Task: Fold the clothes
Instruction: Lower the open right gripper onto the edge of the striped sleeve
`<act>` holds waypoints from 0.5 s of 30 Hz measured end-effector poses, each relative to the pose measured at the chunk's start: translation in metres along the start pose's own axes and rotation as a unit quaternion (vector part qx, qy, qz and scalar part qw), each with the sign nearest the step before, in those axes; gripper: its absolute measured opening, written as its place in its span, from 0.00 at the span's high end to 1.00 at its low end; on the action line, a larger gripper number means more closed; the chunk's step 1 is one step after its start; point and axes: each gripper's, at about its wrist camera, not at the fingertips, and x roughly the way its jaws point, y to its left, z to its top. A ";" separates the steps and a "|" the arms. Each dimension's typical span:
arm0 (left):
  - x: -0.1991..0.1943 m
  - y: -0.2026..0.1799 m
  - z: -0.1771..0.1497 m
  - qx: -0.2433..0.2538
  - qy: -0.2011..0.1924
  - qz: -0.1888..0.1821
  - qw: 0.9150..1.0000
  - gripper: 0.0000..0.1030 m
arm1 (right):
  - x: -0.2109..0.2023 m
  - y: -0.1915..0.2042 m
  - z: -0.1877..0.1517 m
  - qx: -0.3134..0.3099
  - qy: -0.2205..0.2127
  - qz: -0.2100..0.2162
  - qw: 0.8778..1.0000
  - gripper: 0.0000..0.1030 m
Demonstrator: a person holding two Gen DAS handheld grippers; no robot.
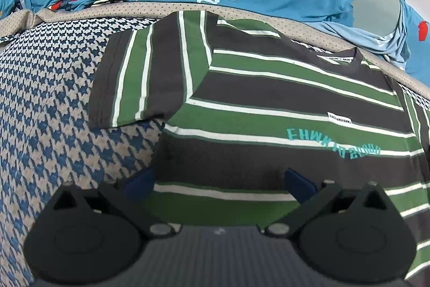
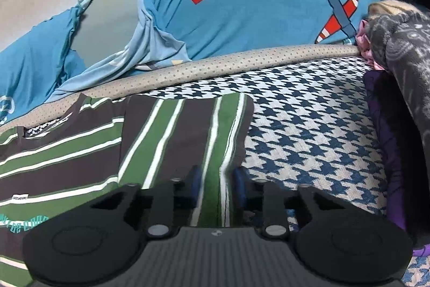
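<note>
Right gripper [image 2: 216, 186] pinches the sleeve of the green, brown and white striped cotton T-shirt [image 1: 268, 104]; left gripper [image 1: 219, 180], wide open above the shirt's side, should grasp before folding inward.

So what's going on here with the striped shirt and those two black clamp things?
A person is folding clothes with a hand-held gripper in each hand. A green, dark and white striped T-shirt lies flat on a houndstooth-patterned surface. The right gripper has its jaws nearly closed on a pinch of the shirt's right sleeve. The left gripper hangs open over the shirt's lower body, gripping nothing. A blue garment with plane prints lies behind, and more clothes are piled to the right.
</note>
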 end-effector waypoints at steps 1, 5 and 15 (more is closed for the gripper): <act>0.001 -0.001 0.000 0.001 0.001 0.000 1.000 0.00 | 0.000 0.001 0.000 -0.003 -0.001 0.002 1.000 0.84; 0.002 -0.003 -0.002 0.008 0.004 0.002 1.000 0.00 | 0.000 0.004 0.000 -0.007 -0.008 0.001 1.000 0.92; 0.000 -0.004 -0.003 0.012 0.004 -0.003 1.000 0.00 | -0.002 0.003 0.003 0.007 -0.016 0.008 1.000 0.94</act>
